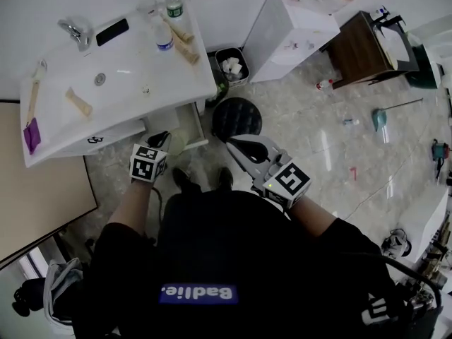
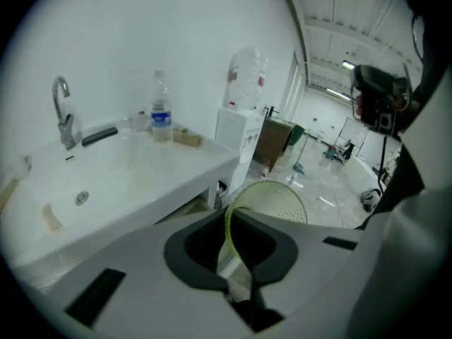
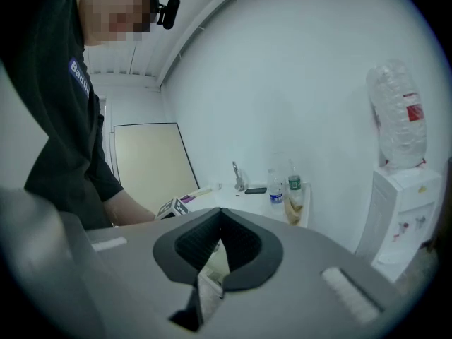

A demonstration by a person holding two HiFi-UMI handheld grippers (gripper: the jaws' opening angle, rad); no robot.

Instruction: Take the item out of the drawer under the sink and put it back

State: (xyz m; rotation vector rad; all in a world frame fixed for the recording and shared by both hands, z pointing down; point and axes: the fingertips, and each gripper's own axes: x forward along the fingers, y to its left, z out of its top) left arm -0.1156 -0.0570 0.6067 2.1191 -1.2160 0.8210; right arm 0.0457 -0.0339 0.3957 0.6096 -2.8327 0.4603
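Observation:
In the left gripper view my left gripper is shut on the rim of a pale yellow-green perforated strainer, which juts out beyond the jaws at about the height of the sink's edge. From the head view that gripper holds the strainer just in front of the open white drawer under the sink. My right gripper hovers to the right of the drawer, above the floor. Its jaws meet at the tips with nothing between them.
A black round stool stands right of the drawer, with a small waste bin and a white water dispenser behind it. Bottles, a phone and a faucet sit on the sink top.

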